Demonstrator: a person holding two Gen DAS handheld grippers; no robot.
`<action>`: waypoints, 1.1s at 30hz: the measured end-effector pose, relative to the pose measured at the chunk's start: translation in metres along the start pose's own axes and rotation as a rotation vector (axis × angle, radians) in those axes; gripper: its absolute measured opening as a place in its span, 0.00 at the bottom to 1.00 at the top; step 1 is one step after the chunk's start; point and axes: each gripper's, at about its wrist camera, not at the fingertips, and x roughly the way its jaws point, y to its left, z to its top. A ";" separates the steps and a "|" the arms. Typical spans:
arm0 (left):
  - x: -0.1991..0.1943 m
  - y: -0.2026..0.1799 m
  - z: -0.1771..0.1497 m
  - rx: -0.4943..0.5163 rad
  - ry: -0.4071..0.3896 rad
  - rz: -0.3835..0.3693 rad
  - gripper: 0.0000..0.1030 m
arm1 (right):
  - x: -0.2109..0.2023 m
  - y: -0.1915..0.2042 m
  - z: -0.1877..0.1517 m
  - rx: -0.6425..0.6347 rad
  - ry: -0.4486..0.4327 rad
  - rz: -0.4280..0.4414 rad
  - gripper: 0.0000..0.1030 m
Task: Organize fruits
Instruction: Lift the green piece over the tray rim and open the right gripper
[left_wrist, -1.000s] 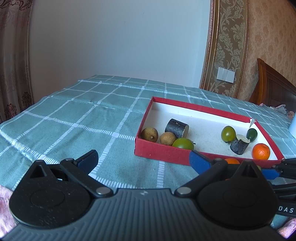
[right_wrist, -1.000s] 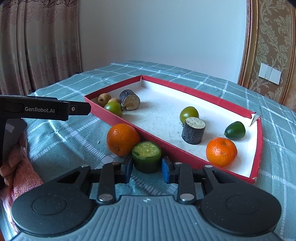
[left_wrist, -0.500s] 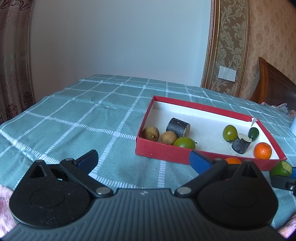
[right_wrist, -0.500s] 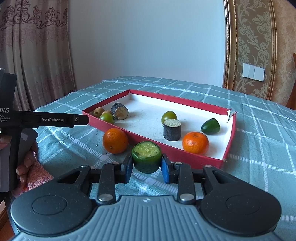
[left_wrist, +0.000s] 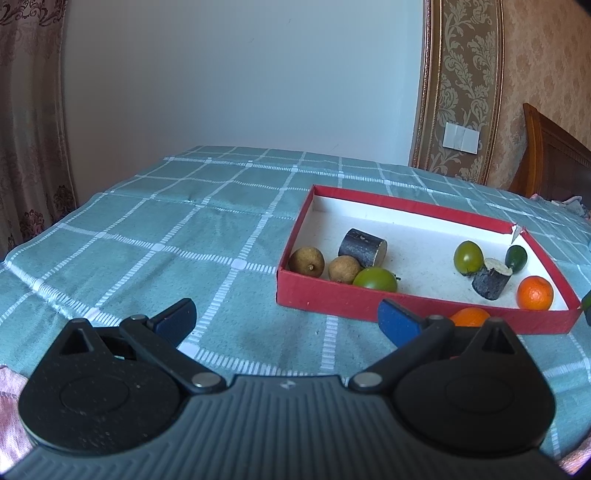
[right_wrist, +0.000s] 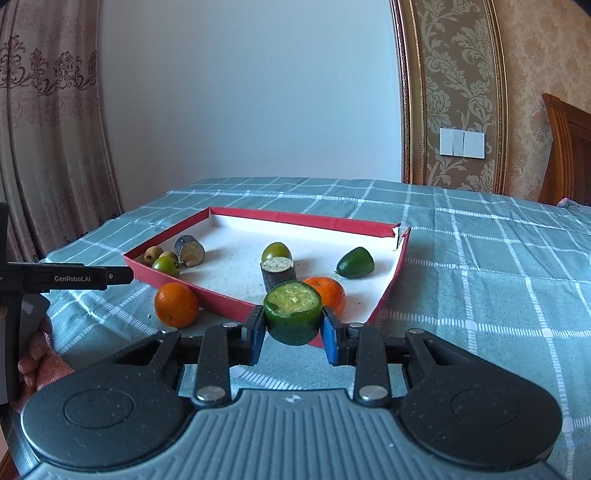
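My right gripper (right_wrist: 293, 330) is shut on a cut green fruit piece (right_wrist: 292, 312), held in the air in front of the near edge of the red box (right_wrist: 303, 218). The box (left_wrist: 410, 203) holds two brown fruits (left_wrist: 306, 260), two dark cut pieces (left_wrist: 363, 247), green fruits (left_wrist: 375, 279) and an orange (left_wrist: 534, 292). A second orange (right_wrist: 176, 304) lies on the cloth outside the box, also in the left wrist view (left_wrist: 469, 316). My left gripper (left_wrist: 286, 321) is open and empty above the cloth, left of the box.
A green checked cloth (left_wrist: 166, 236) covers the table. A pink towel (right_wrist: 50, 367) lies at the near left by the hand. A wall, curtain (right_wrist: 48, 129) and wooden headboard (right_wrist: 569, 147) stand behind.
My right gripper has lifted the green fruit piece off the cloth and raised it higher, toward the box's right side. The left gripper has stayed open, nearly still.
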 end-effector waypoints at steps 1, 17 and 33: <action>0.000 0.000 0.000 0.001 0.000 0.002 1.00 | 0.000 -0.002 0.001 0.004 -0.005 -0.003 0.30; 0.001 0.000 0.001 0.003 -0.001 0.000 1.00 | 0.034 -0.032 0.049 0.074 -0.030 -0.058 0.30; -0.002 0.001 0.000 0.005 -0.020 -0.024 1.00 | 0.105 -0.022 0.049 0.061 0.107 -0.072 0.30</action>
